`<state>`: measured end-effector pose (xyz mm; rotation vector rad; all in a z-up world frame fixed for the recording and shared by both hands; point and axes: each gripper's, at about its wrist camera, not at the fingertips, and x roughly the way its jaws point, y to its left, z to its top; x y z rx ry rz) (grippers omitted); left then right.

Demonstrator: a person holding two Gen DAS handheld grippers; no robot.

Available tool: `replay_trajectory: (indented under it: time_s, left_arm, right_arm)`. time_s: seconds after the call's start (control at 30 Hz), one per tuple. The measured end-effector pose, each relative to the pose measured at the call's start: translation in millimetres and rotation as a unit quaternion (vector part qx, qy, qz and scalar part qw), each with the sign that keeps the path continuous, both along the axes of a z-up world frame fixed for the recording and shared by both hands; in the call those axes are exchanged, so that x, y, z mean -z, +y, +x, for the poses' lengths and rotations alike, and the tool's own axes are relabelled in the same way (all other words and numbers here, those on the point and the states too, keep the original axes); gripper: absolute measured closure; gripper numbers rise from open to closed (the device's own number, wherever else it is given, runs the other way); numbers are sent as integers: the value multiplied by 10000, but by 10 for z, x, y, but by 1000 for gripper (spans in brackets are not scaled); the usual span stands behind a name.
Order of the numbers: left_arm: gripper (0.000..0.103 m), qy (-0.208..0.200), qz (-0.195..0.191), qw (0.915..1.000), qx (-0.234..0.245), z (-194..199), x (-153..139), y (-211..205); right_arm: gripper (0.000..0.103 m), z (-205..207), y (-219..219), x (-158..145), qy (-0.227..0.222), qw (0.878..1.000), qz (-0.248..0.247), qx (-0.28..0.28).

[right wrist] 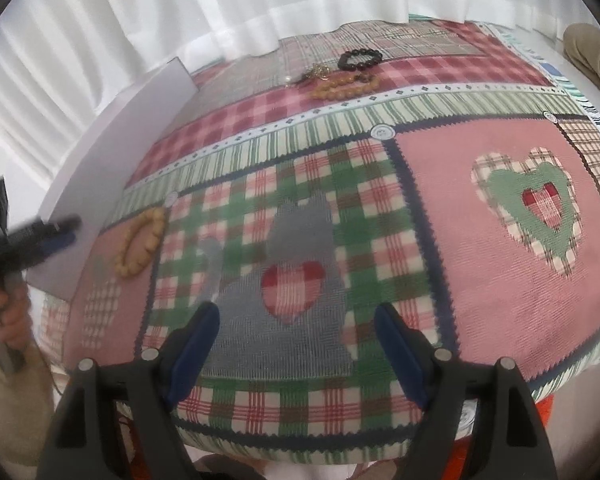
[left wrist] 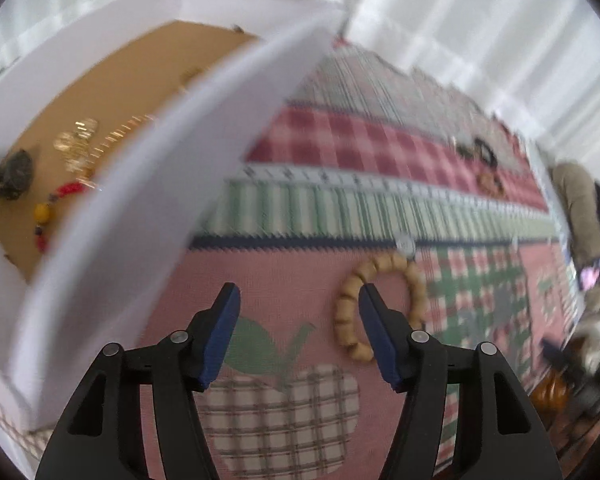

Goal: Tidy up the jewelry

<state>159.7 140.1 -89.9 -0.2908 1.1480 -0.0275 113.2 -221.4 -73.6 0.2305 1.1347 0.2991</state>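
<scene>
A tan wooden bead bracelet (left wrist: 380,304) lies on the patchwork cloth; my open, empty left gripper (left wrist: 298,294) hovers just left of it, its right finger (left wrist: 376,320) overlapping the ring. It also shows in the right wrist view (right wrist: 142,242). A white box (left wrist: 148,184) with a brown floor holds a red-and-yellow bead string (left wrist: 56,204), gold pieces (left wrist: 78,142) and a dark lump (left wrist: 14,174). Far back lie a black bracelet (right wrist: 360,58), an amber bracelet (right wrist: 346,85) and a small gold chain (right wrist: 314,72). My right gripper (right wrist: 296,312) is open and empty over the cloth.
The patchwork tablecloth (right wrist: 460,200) covers the table, edged by white curtains (right wrist: 220,8) behind. The white box wall (right wrist: 112,148) stands at the left. The left gripper (right wrist: 56,232) and the hand holding it show at the left edge. A person in beige (left wrist: 580,208) sits at the far right.
</scene>
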Motion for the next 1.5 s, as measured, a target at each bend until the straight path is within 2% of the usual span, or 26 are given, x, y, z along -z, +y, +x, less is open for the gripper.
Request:
replay_trajectory:
  time_s: [0.07, 0.17, 0.3, 0.4, 0.47, 0.53, 0.6, 0.67, 0.7, 0.77, 0.8, 0.83, 0.97, 1.13, 1.33, 1.5]
  left_arm:
    - [41, 87, 119, 9997, 196, 23, 102, -178]
    - [43, 122, 668, 9968, 423, 83, 245, -447]
    - [48, 113, 1066, 9934, 400, 130, 333, -548]
    - [48, 110, 1182, 9922, 378, 134, 329, -586]
    - [49, 84, 1310, 9906, 388, 126, 336, -636]
    - [57, 40, 1403, 9890, 477, 114, 325, -677]
    - [70, 22, 1455, 9878, 561, 107, 314, -721]
    - [79, -1, 1437, 9875, 641, 121, 312, -752]
    - [88, -12, 1423, 9876, 669, 125, 307, -763]
    - [90, -38, 1435, 9870, 727, 132, 302, -796]
    - [91, -49, 1453, 9867, 731, 138, 302, -808]
    - [91, -62, 1443, 9868, 733, 141, 302, -808]
    - [91, -81, 865, 9940, 667, 132, 198, -697]
    - [91, -312, 345, 9973, 572, 92, -118, -629]
    - [91, -667, -9, 9967, 469, -79, -618, -494]
    - [91, -893, -127, 9951, 403, -137, -1012, -341]
  right_arm:
    - [21, 139, -72, -130, -10, 9996, 269, -15]
    - [21, 570, -330, -416, -229, 9963, 809, 199]
    - [21, 1304, -495, -548, -433, 9983, 221, 311]
    - [22, 1752, -388, -365, -60, 9997, 230, -2]
    - [37, 1979, -222, -204, 143, 9996, 154, -191]
    - [53, 2174, 42, -28, 217, 9980, -254, -528]
    - [64, 2307, 242, 130, 261, 9954, -563, -727]
    - [65, 2426, 429, 293, 313, 9915, -897, -888]
    - [65, 2490, 467, 364, 339, 9902, -1060, -849]
    - [66, 2563, 525, 480, 437, 9894, -1144, -785]
    - [74, 2571, 552, 471, 264, 9884, -1274, -780]
    - [85, 2578, 581, 493, 290, 9869, -1360, -821]
    - [87, 2524, 483, 404, 210, 9921, -1071, -616]
    - [91, 2299, 175, -54, 13, 9992, -108, -391]
    - [91, 2046, 191, -499, -150, 9970, 500, -574]
    - [91, 1825, 525, -841, -323, 9914, 827, -961]
